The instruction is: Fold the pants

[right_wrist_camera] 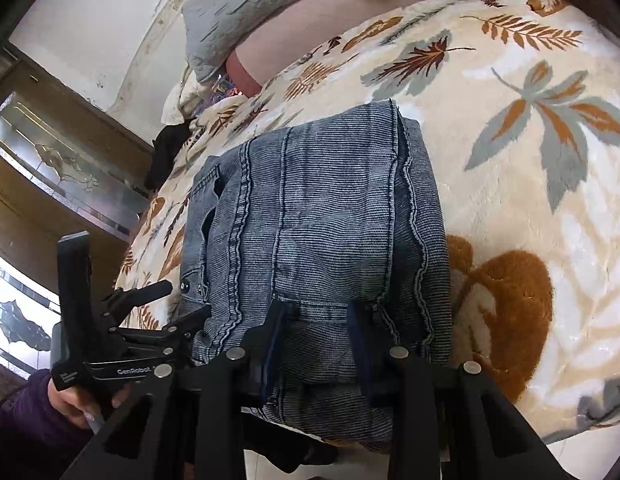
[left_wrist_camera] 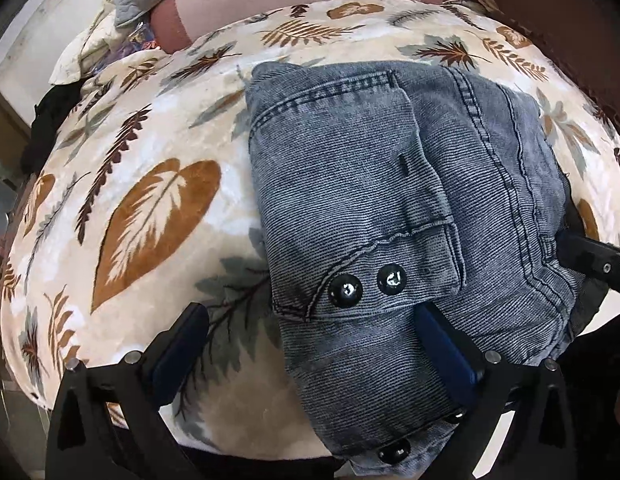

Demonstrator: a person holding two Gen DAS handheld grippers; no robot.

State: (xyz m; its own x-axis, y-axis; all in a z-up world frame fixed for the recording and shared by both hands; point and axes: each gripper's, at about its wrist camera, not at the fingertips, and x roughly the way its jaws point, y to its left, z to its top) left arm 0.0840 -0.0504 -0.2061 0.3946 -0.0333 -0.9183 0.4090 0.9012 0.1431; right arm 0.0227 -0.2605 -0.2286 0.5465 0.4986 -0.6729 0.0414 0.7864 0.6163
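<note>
Blue-grey denim pants (left_wrist_camera: 350,184) lie folded into a thick rectangle on a leaf-patterned blanket (left_wrist_camera: 150,208), near the bed's front edge. My left gripper (left_wrist_camera: 312,310) stands wide open over the pants' near left corner. One finger rests on the blanket, the other lies against the denim beside two black buttons (left_wrist_camera: 368,284), and neither pad presses. In the right wrist view my right gripper (right_wrist_camera: 318,312) is shut on a fold of the pants (right_wrist_camera: 330,208) at their near edge, with denim pinched between the blue pads. It also shows at the pants' right side as the right gripper (left_wrist_camera: 582,254).
A grey quilted pillow (right_wrist_camera: 238,12) and pink bedding lie at the far end. A dark garment (right_wrist_camera: 166,152) hangs off the bed's left side by a wooden cabinet (right_wrist_camera: 50,160). A hand (right_wrist_camera: 66,400) in a purple sleeve holds the left gripper (right_wrist_camera: 178,302).
</note>
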